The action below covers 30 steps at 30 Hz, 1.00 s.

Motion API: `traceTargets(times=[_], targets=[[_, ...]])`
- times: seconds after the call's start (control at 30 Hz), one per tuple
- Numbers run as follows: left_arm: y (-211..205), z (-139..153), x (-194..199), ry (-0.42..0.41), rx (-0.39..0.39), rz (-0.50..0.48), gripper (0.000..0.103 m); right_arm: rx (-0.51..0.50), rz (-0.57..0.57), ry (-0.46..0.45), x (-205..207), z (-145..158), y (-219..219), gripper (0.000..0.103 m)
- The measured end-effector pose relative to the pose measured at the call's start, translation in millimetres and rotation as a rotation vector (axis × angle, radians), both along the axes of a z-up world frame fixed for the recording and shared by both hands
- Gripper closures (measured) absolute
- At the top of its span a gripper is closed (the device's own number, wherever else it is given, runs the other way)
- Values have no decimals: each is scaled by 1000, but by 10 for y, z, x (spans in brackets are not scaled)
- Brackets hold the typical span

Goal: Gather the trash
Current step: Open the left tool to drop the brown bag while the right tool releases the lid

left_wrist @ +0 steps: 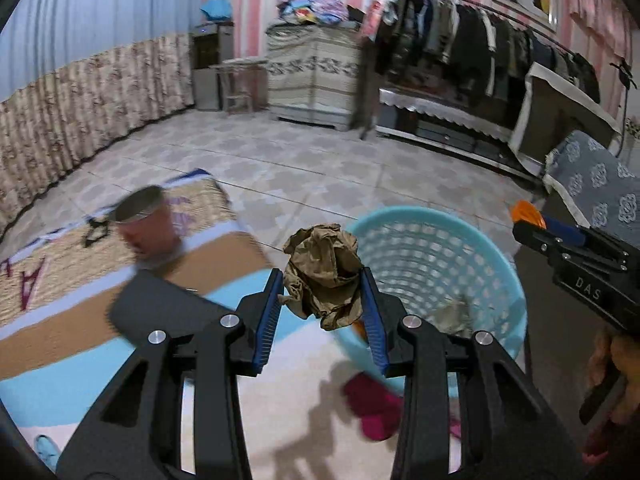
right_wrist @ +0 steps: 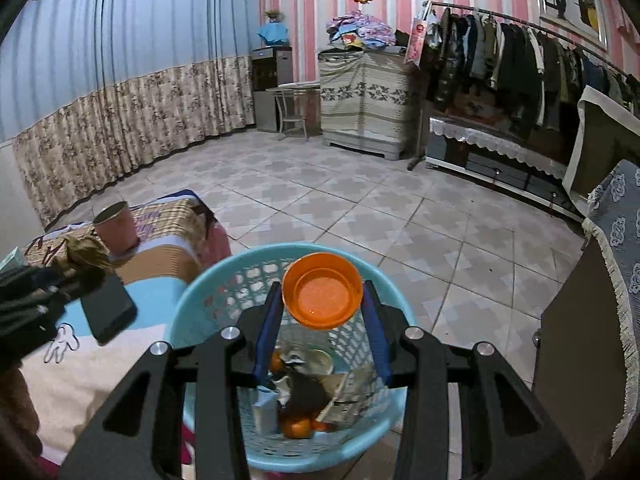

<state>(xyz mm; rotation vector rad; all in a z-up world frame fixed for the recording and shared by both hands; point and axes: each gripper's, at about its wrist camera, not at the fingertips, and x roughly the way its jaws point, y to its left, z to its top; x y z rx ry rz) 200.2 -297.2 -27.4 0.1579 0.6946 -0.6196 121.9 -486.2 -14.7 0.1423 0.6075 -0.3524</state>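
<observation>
Turquoise plastic lattice forms the basket [right_wrist: 208,292] at lower centre, beside a bed where a pink cup [right_wrist: 116,226] and dark phone [right_wrist: 108,306] lie at left. Only the right wrist view shows inside: oranges, cartons and scraps. The right gripper [right_wrist: 322,300], angled down above it, clamps an orange lid [right_wrist: 322,290]. The left gripper [left_wrist: 322,284] pinches crumpled brown paper [left_wrist: 322,276] just left of the rim.
</observation>
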Motion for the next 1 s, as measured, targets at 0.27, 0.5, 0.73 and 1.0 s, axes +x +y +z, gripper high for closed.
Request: traceTargets(times=[0.27, 0.5, 0.73, 1.0], targets=[[-497, -211, -4, 12, 22, -53, 65, 55, -54, 2, -116, -145, -344, 63], [-669, -192, -21, -13, 10, -71, 40, 65, -38, 3, -40, -215, -374, 63], [-535, -83, 1, -51, -4, -20, 13, 78, -27, 13, 30, -303, -306, 63], [-239, 6, 81, -73, 4, 49, 6, 84, -15, 18, 144, -366, -186, 63]])
